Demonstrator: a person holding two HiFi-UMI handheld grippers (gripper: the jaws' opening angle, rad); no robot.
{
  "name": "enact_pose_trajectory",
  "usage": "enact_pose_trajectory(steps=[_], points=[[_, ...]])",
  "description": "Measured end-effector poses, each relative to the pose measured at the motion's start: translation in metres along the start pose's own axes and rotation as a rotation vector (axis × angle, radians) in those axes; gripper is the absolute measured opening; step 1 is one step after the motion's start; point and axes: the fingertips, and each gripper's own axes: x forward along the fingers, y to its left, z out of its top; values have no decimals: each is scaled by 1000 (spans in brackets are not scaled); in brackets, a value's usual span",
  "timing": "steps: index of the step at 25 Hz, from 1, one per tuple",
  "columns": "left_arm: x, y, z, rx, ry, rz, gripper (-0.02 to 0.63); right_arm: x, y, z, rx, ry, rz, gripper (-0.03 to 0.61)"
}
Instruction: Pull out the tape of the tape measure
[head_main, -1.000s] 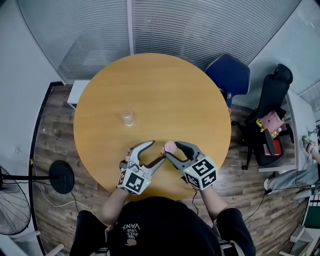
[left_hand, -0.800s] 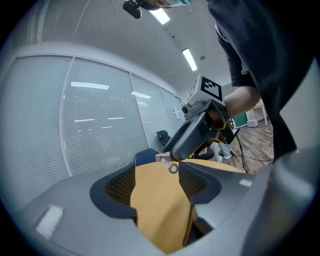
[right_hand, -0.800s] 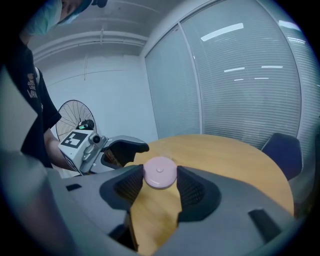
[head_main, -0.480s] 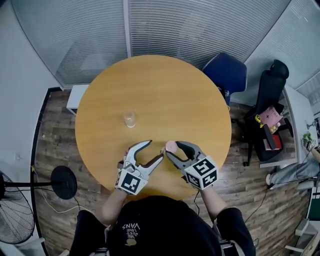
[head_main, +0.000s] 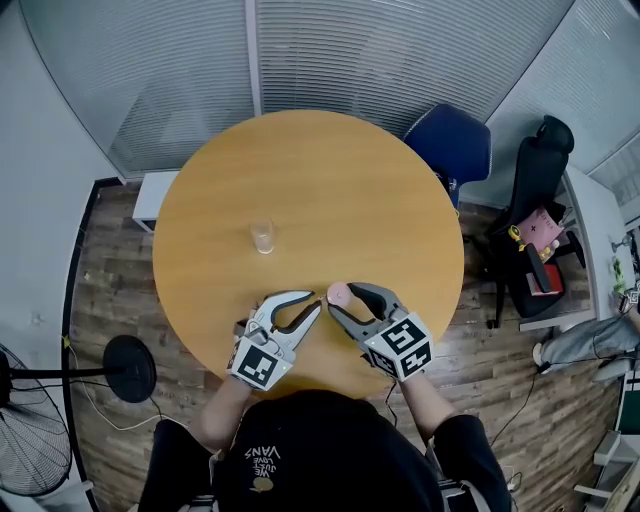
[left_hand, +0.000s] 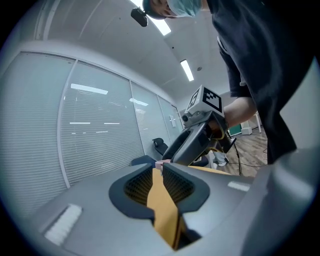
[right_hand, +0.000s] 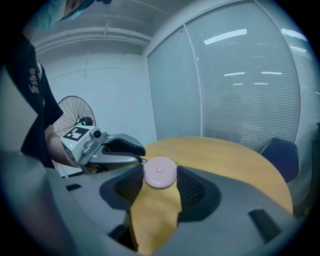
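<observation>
A round pink tape measure (head_main: 340, 293) is held above the near part of the round wooden table (head_main: 330, 180), with my right gripper (head_main: 338, 299) shut on its sides. In the right gripper view the case (right_hand: 160, 172) sits between the two dark pads. My left gripper (head_main: 318, 304) comes in from the left, its tips right beside the case. Its jaws have just been closing and now stand almost together. A small pink tab (left_hand: 159, 163) of the tape shows pinched at their tips. The right gripper view shows the left gripper (right_hand: 142, 159) touching the case's left edge.
A small clear glass (head_main: 262, 237) stands on the table left of centre. A blue chair (head_main: 455, 145) and a black office chair (head_main: 535, 230) stand to the right of the table. A fan's round base (head_main: 128, 367) is on the floor at left.
The left gripper's jaws went from wide open to nearly together at the tape measure's left edge. The right gripper kept its hold on the pink case.
</observation>
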Motion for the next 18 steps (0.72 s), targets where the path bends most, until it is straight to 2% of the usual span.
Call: enact_pose_trajectory(steps=[13,15,18], points=[[2,-8,-6,-34,-7,-71,55,6,10,-1,-49,23,14,218],[2,-9,-6,-39,-5,-79,25,5,11,-2,-54,29,18,218],[1,-6,-1,-42,-16,-76,17,6,12,-5,-57,39,18,218]])
